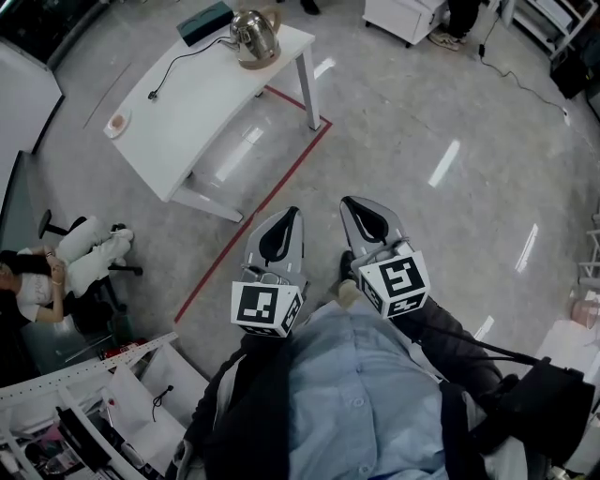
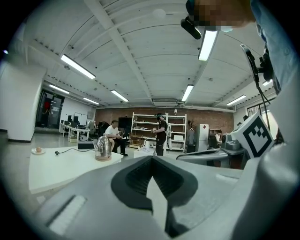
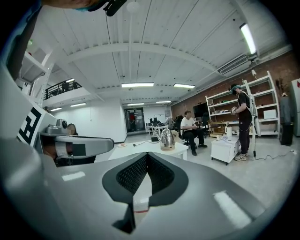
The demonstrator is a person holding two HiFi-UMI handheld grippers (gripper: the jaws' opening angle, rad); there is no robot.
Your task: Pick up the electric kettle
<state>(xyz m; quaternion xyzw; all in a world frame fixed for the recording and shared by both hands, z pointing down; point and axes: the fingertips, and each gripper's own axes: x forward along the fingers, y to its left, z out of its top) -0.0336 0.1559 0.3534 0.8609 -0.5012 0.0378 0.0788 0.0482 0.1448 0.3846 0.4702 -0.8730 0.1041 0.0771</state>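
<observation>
The steel electric kettle (image 1: 255, 36) stands on its base at the far corner of a white table (image 1: 197, 103), with its black cord trailing across the top. It appears small and distant in the left gripper view (image 2: 103, 147) and in the right gripper view (image 3: 167, 139). My left gripper (image 1: 290, 216) and right gripper (image 1: 352, 202) are held side by side close to my body, over the floor and well short of the table. Both are shut with nothing between the jaws (image 2: 151, 158) (image 3: 146, 155).
A dark box (image 1: 204, 21) lies behind the kettle and a small dish (image 1: 116, 123) sits at the table's left end. Red floor tape (image 1: 253, 216) runs by the table legs. A seated person (image 1: 56, 272) is at left. A white cabinet (image 1: 403, 14) stands beyond.
</observation>
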